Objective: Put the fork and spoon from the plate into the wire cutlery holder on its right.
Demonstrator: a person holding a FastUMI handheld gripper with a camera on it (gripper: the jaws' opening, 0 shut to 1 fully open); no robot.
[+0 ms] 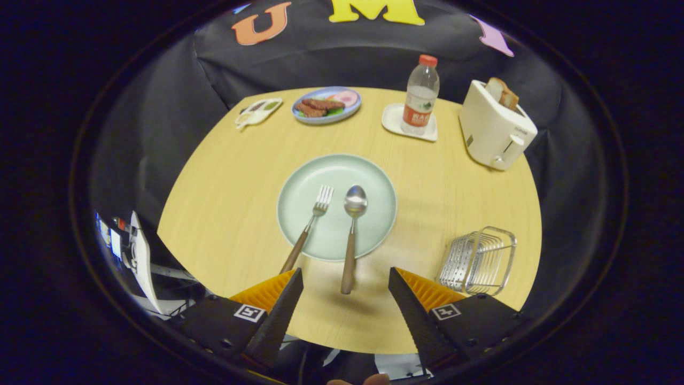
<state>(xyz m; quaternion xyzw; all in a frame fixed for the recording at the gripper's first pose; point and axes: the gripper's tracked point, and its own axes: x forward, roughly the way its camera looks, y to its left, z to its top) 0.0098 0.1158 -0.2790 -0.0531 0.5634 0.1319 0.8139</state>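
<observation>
The gripper [346,278] stood apart, empty — the spoon [352,230] handle lay between its fingers; best clamped mid-handle.

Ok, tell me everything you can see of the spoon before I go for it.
The spoon has a shiny metal bowl and neck and a brown, wood-looking handle. It lies flat, bowl up, on the pale green plate, right of the fork. Its handle runs over the plate's near rim onto the table, ending just ahead of the open gripper, between its fingers. Nothing grips it.
</observation>
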